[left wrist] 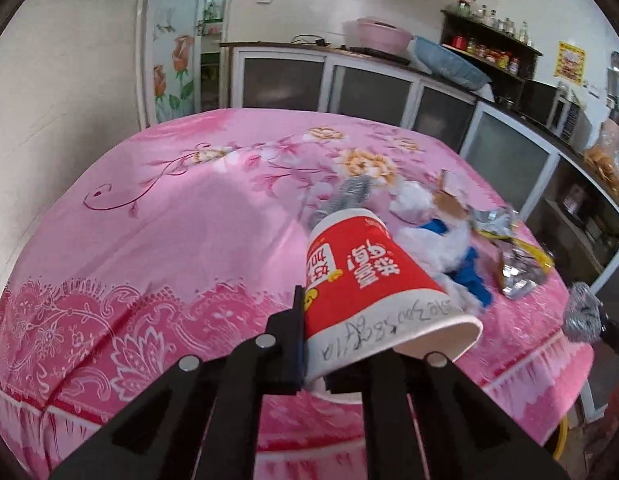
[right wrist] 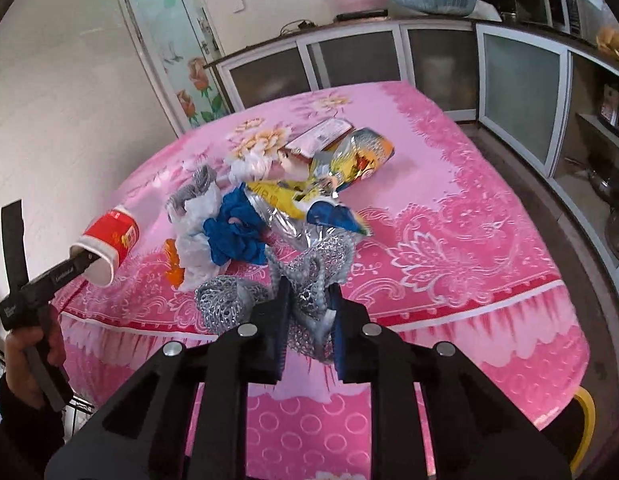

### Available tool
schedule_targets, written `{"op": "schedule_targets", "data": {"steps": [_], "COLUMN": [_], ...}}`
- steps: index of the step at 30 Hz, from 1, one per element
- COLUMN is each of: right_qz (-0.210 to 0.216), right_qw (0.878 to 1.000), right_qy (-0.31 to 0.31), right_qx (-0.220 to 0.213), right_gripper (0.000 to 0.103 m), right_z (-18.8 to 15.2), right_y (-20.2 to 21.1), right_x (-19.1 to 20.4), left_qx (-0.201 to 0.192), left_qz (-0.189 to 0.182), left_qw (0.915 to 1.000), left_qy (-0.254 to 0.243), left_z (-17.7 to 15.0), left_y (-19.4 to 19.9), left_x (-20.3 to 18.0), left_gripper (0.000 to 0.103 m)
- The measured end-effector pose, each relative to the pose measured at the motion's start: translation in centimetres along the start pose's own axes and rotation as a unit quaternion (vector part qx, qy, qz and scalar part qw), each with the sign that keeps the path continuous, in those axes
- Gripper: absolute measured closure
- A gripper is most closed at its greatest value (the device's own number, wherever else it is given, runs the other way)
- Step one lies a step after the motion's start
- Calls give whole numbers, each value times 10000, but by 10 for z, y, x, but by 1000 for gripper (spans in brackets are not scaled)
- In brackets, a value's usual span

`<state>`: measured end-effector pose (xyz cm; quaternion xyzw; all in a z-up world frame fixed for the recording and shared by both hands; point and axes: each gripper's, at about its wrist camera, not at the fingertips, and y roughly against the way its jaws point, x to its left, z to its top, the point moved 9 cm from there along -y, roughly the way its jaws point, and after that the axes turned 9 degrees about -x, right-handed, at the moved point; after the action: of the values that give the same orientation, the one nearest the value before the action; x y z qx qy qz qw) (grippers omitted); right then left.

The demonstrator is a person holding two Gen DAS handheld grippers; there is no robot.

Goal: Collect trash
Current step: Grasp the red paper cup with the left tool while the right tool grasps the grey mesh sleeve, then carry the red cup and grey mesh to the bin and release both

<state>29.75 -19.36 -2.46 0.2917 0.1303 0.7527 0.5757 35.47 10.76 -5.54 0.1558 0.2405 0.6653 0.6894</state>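
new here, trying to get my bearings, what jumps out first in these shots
A red and white paper cup is pinched by its rim in the left gripper, lifted over the pink floral tablecloth. The right gripper clamps silver mesh netting, near a heap of blue cloth and foil wrappers.

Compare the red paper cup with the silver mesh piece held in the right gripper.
The red paper cup is a rigid cone, printed red and white, while the silver mesh piece is limp, crumpled and see-through. The cup is pinched by its rim wall, one finger of the left gripper inside it; the mesh is bunched between the right gripper fingers. The cup tilts with its base away from the left gripper; the mesh droops. Both are lifted clear of the pink tablecloth.
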Motion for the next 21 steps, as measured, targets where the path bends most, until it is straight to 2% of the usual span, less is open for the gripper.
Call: {"op": "schedule_targets", "data": {"steps": [2,6,9,11,16,21], "right_qz": [-81,-402,-836,-1178,-1923,-2506], "right_qw": [9999,9989,9959,9918,9774,9593], "right_qy": [-38,-110,-251,-419,-828,-1256], "right_qx": [-86,-210,-250,-254,-301,-347], "right_gripper": [86,86,86,86,86,86], "right_z": [1,-8,-20,-31,-60,-90], "right_y": [14,47,80,106,169,220], "right_x": [-10,-44,-87,-121,-197,-259], "left_qx": [-47,-79,-54,-46,134,333], "left_qz": [-172,-757,-1383,-1673,-2698,-3411], "left_qw": [9998,9960,9871,9809,9527,9211], "left_qy": [-128,-472,-805,-994,-1395,-1847], "left_z": [-1,-6,-15,-23,-50,-88], "left_y": [9,26,35,40,53,66], "left_x": [-17,-74,-133,-165,-269,-360], "left_gripper": [97,97,97,97,97,97]}}
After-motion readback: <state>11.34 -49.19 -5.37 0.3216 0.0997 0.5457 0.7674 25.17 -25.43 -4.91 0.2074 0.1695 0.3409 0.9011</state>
